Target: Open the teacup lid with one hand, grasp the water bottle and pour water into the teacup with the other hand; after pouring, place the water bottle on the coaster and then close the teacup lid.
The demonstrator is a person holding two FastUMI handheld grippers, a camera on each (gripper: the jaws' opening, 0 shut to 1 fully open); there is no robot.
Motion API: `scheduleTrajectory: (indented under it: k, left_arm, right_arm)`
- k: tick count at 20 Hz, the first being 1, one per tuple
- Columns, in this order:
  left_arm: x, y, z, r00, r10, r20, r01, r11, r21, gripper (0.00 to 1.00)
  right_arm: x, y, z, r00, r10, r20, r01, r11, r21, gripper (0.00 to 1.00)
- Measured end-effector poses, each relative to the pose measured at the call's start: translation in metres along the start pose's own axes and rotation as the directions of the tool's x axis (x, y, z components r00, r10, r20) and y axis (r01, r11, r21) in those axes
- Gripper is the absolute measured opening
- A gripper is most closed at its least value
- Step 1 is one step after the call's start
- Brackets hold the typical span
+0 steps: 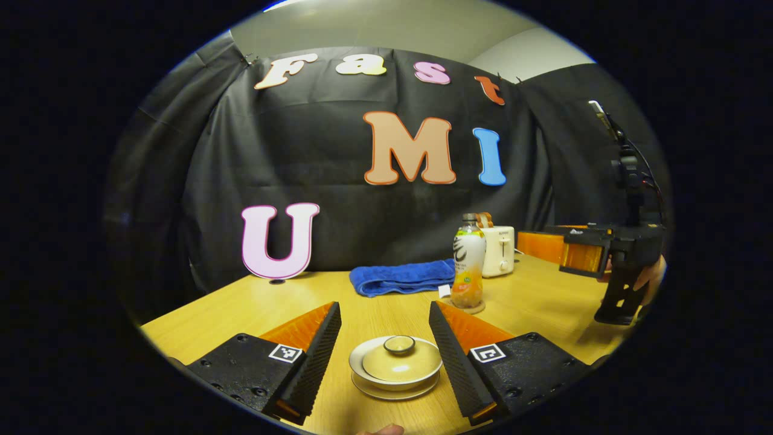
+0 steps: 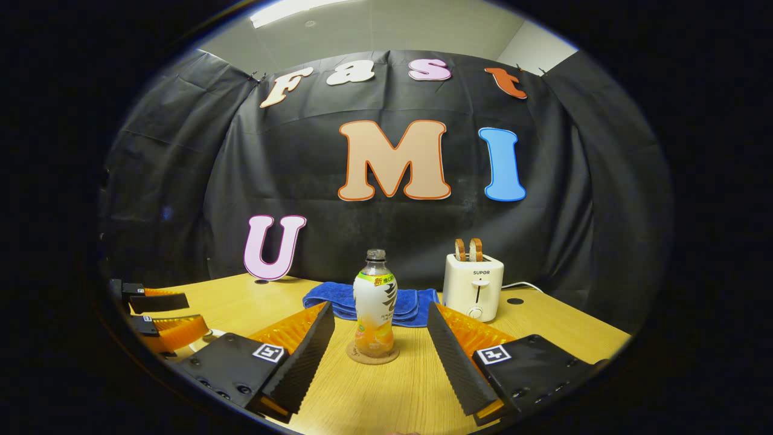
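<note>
Teacup [image 1: 395, 368] with its lid [image 1: 401, 359] still on sits low in the middle of the left gripper view, on a saucer on the wooden surface [image 1: 531, 302]. The left gripper [image 1: 384, 326] stands wide open, one finger on each side of the cup, and neither touches it. Just right of centre in that view the water bottle [image 1: 468, 261] stands upright on a round coaster [image 1: 477, 309], with a folded blue towel [image 1: 401, 277] behind it to the left and a white toaster [image 1: 499, 251] behind it to the right. At the right edge of the frame the right gripper [image 1: 580, 254] is held in a hand above the surface.

In the right gripper view the water bottle [image 2: 375, 305] stands centred on the coaster [image 2: 372, 354], between and beyond the spread fingers of the right gripper [image 2: 380, 323], which is wide open and holds nothing. The towel [image 2: 374, 302] lies behind the bottle, and the toaster [image 2: 473, 286], with two slices of toast standing in it, is to the right. The left gripper [image 2: 160, 314] appears at the lower left edge, its fingers apart.
</note>
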State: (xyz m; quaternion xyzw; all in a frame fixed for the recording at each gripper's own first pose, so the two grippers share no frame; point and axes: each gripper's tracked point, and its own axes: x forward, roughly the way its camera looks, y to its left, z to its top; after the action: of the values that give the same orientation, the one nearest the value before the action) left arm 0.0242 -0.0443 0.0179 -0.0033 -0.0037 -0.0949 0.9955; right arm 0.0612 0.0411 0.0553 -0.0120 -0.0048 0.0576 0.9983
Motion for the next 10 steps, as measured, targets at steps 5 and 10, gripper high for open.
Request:
scheduleTrajectory:
  k: [5,10]
  left_arm:
    - [-0.01,0.009,0.012,0.997,0.068,0.04,-0.067,0.997,-0.024,0.85]
    - [-0.023,0.014,0.012,0.994,0.099,0.038,-0.098,0.995,-0.027,0.85]
  right_arm:
    - [-0.035,0.005,-0.022,0.999,-0.034,-0.026,0.034,0.999,0.029,0.98]
    - [-0.057,0.006,-0.035,0.998,-0.064,-0.019,0.064,0.998,0.0,0.96]
